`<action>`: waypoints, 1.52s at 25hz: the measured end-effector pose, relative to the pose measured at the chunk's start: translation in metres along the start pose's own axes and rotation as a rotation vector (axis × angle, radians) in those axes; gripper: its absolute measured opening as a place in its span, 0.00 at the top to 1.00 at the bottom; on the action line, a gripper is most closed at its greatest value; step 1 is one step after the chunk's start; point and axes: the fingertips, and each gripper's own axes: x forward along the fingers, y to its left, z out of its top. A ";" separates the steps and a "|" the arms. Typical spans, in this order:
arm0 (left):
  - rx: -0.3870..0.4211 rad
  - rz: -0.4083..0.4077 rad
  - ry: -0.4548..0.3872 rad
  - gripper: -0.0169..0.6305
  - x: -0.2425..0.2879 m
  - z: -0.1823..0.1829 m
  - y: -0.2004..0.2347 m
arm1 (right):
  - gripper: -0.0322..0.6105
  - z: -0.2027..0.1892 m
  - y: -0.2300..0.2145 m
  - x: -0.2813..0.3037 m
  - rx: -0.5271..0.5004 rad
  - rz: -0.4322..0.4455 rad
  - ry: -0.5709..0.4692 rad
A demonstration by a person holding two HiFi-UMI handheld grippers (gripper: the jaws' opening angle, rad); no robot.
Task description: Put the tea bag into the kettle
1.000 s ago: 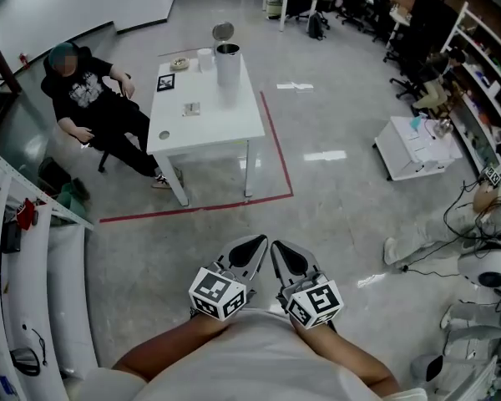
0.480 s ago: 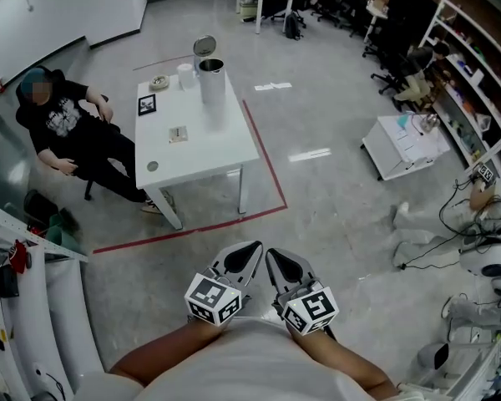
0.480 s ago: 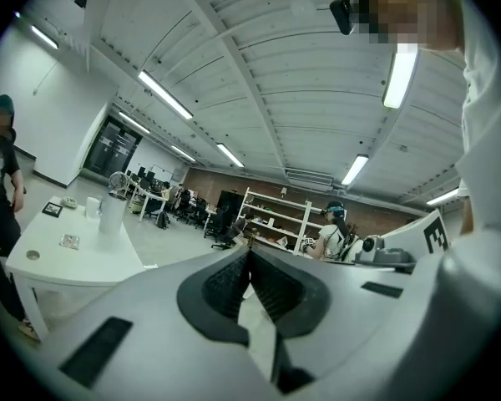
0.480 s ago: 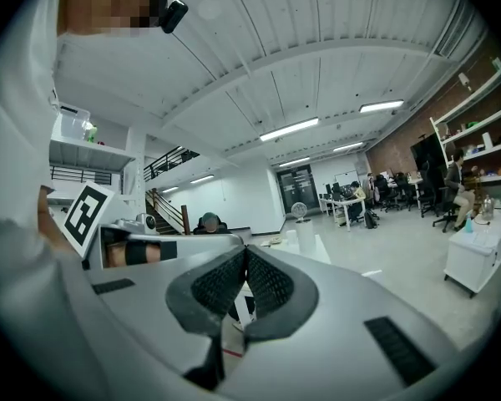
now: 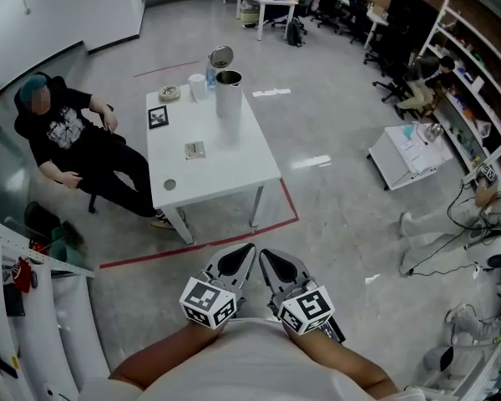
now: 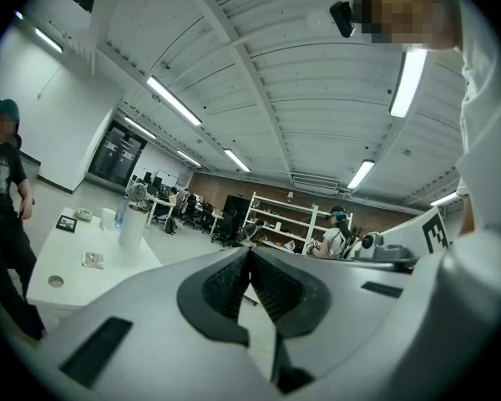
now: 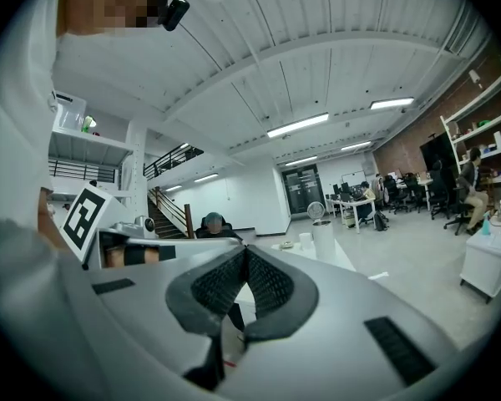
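- The bench (image 5: 234, 170) sits well ahead of us, a bit left, its long side running away.
- Kettle (image 5: 229, 94): tall, white, open-topped, at the far end.
- Left tongs (image 5: 249, 249) and right tongs (image 5: 264, 254) are both closed and empty. We reckon the left is marginally nearer.
- Tea bag (image 5: 194, 149): small flat packet lying mid-bench, short of the kettle.

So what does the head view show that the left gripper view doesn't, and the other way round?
Only the head view: both tools from above, the left gripper and right gripper side by side, and red tape on the floor. Only the left gripper view: the ceiling lights, seen past its own shut jaws. Both: the white table, the kettle on it, and a seated person.
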 end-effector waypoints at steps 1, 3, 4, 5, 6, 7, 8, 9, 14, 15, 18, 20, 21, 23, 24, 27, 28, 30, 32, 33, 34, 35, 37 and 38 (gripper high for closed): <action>0.001 0.005 -0.002 0.95 -0.003 0.002 0.008 | 0.94 -0.001 0.003 0.008 0.001 0.006 0.001; -0.002 0.015 -0.006 0.96 -0.008 0.006 0.019 | 0.94 -0.001 0.007 0.020 0.010 0.015 0.006; -0.005 0.024 -0.007 0.96 -0.011 0.008 0.024 | 0.94 -0.001 0.008 0.025 0.013 0.021 0.009; -0.008 0.035 -0.009 0.96 -0.015 0.009 0.030 | 0.94 -0.001 0.011 0.031 0.014 0.028 0.012; -0.012 0.047 -0.011 0.96 -0.019 0.010 0.036 | 0.94 -0.001 0.013 0.037 0.015 0.037 0.014; -0.016 0.060 -0.014 0.96 -0.022 0.011 0.043 | 0.94 -0.001 0.016 0.043 0.017 0.046 0.016; -0.019 0.072 -0.016 0.96 -0.024 0.011 0.050 | 0.94 -0.002 0.018 0.049 0.018 0.056 0.016; -0.020 0.083 -0.017 0.96 -0.026 0.012 0.056 | 0.94 -0.002 0.020 0.054 0.019 0.065 0.017; -0.022 0.136 -0.023 0.96 -0.031 0.016 0.080 | 0.94 -0.002 0.024 0.080 0.016 0.117 0.025; -0.019 0.144 -0.025 0.96 -0.030 0.018 0.085 | 0.94 -0.001 0.024 0.085 0.016 0.127 0.024; -0.014 0.170 -0.032 0.96 -0.025 0.024 0.101 | 0.94 0.001 0.019 0.104 0.015 0.151 0.024; -0.015 0.190 -0.034 0.96 -0.020 0.027 0.112 | 0.94 0.002 0.014 0.116 0.016 0.169 0.030; -0.015 0.199 -0.033 0.96 -0.016 0.028 0.117 | 0.94 0.001 0.012 0.122 0.017 0.181 0.033; -0.019 0.215 -0.033 0.96 -0.008 0.028 0.127 | 0.93 0.000 0.006 0.134 0.019 0.207 0.040; -0.024 0.222 -0.035 0.96 -0.003 0.029 0.132 | 0.94 0.000 0.002 0.139 0.023 0.218 0.046; -0.039 0.235 -0.043 0.96 0.018 0.031 0.147 | 0.94 0.000 -0.016 0.157 0.029 0.242 0.064; -0.039 0.239 -0.046 0.96 0.026 0.033 0.151 | 0.94 0.001 -0.022 0.164 0.024 0.250 0.069; -0.038 0.250 -0.054 0.96 0.043 0.039 0.162 | 0.94 0.006 -0.036 0.176 0.011 0.270 0.072; -0.035 0.265 -0.065 0.96 0.062 0.046 0.171 | 0.94 0.014 -0.054 0.188 -0.002 0.285 0.070; -0.032 0.271 -0.070 0.96 0.071 0.049 0.175 | 0.94 0.018 -0.063 0.194 -0.008 0.291 0.067; -0.029 0.276 -0.073 0.96 0.081 0.052 0.178 | 0.94 0.022 -0.073 0.199 -0.014 0.296 0.066; -0.027 0.281 -0.076 0.96 0.091 0.054 0.182 | 0.94 0.025 -0.082 0.205 -0.018 0.301 0.066; -0.030 0.293 -0.077 0.96 0.111 0.056 0.190 | 0.94 0.029 -0.100 0.215 -0.021 0.312 0.071; -0.032 0.302 -0.077 0.96 0.120 0.057 0.194 | 0.94 0.030 -0.110 0.221 -0.019 0.317 0.077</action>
